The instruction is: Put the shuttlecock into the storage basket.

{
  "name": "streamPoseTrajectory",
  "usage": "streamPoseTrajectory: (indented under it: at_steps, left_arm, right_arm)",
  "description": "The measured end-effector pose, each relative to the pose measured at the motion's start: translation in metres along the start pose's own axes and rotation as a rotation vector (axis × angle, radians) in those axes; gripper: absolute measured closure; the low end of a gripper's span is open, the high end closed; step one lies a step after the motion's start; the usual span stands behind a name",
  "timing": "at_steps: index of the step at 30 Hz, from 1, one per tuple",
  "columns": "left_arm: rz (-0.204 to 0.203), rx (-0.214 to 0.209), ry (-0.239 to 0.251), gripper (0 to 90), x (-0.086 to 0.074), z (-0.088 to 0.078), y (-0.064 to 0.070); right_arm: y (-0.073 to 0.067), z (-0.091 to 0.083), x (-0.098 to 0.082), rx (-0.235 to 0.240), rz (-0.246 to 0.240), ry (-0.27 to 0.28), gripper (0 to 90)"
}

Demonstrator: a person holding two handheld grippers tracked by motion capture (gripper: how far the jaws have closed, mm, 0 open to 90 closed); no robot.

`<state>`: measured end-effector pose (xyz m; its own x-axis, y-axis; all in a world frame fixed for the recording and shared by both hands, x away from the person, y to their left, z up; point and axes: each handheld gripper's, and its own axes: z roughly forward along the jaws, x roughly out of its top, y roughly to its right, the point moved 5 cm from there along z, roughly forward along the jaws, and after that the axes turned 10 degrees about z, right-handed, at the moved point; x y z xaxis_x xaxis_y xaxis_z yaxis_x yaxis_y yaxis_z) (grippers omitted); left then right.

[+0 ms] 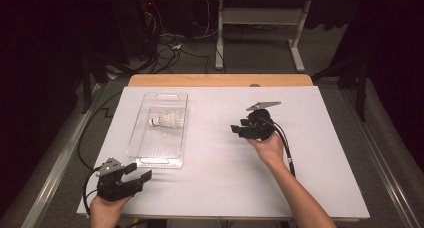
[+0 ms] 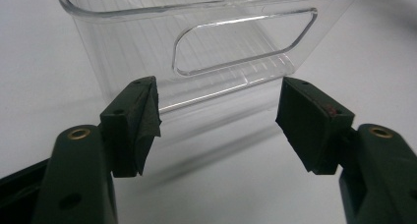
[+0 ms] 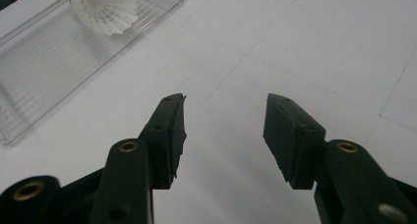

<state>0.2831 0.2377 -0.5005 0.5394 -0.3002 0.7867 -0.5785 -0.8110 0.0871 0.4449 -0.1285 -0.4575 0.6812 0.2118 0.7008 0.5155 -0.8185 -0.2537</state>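
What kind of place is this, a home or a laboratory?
Probably a laboratory or test room: a white table carrying a clear tray, loose cables on the floor behind, and a bare desk frame.

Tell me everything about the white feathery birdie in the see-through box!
The white feathered shuttlecock has a rounded white cork nose and a flared skirt of white feathers. It lies on its side inside the clear plastic rectangular tray, nose pointing toward the tray's left wall, in the tray's far half. It rests on the tray's ribbed floor, and no gripper touches it.
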Motion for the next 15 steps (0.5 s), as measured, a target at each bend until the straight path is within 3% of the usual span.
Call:
streamPoseTrajectory:
  at_steps: [15]
  left_arm:
    - [-0.003, 0.001, 0.002, 33.3, -0.0001, -0.0003, -0.0003]
  right_arm:
    - [0.0081, -0.0093, -0.0038, -0.009, 0.012, 0.01, 50.5]
